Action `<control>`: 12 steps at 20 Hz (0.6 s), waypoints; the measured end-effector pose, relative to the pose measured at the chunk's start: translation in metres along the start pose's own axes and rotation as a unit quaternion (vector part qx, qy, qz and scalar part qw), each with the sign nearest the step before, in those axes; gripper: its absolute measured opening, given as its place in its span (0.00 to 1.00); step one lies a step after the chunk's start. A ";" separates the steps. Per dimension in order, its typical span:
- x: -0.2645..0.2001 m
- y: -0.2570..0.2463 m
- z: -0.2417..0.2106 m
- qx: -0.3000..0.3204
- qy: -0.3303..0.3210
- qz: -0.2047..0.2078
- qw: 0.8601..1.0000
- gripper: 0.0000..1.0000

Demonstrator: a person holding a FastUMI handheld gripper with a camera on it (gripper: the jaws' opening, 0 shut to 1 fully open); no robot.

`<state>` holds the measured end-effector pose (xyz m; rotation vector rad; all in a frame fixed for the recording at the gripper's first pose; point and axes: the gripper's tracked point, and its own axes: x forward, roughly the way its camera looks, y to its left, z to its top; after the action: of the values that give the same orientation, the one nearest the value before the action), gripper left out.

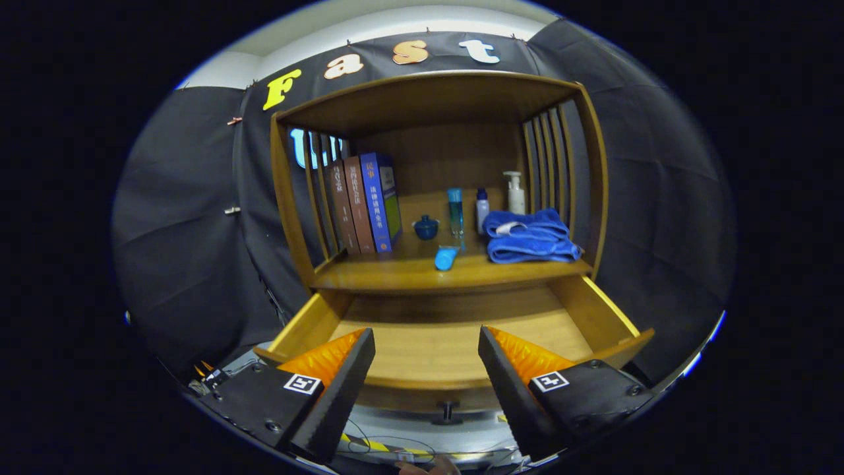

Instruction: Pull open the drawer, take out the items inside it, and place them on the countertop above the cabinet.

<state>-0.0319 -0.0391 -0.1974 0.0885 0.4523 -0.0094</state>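
The wooden drawer (580,310) stands pulled out below the countertop (409,272), and its bare floor shows with nothing lying on it. My gripper (427,340) hovers open above the drawer's front edge, with nothing between the fingers. On the countertop, beyond the fingers, lies a light blue tube (446,257) on its side near the front edge. Behind it stand a small dark blue lidded jar (426,227), a tall teal bottle (455,211) and a small white bottle (482,208). A folded blue towel (531,236) lies to the right, with a white pump bottle (515,192) behind it.
Three books (364,203) stand upright at the countertop's left, against the slatted side wall. A matching slatted wall (552,165) closes the right side and a wooden top (428,95) covers the shelf. The drawer's knob (447,412) sticks out below the front panel. Cables lie on the floor below.
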 end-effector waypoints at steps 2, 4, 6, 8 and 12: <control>-0.002 -0.011 -0.026 0.011 0.011 -0.014 1.000 1.00; 0.001 -0.019 -0.047 0.019 0.022 -0.027 0.999 1.00; 0.006 -0.022 -0.068 0.022 0.035 -0.033 0.999 1.00; 0.011 -0.021 -0.086 0.015 0.052 -0.030 0.998 1.00; 0.020 -0.022 -0.092 0.002 0.052 -0.034 0.998 1.00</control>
<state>-0.0550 -0.0522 -0.2902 0.0771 0.5589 -0.0718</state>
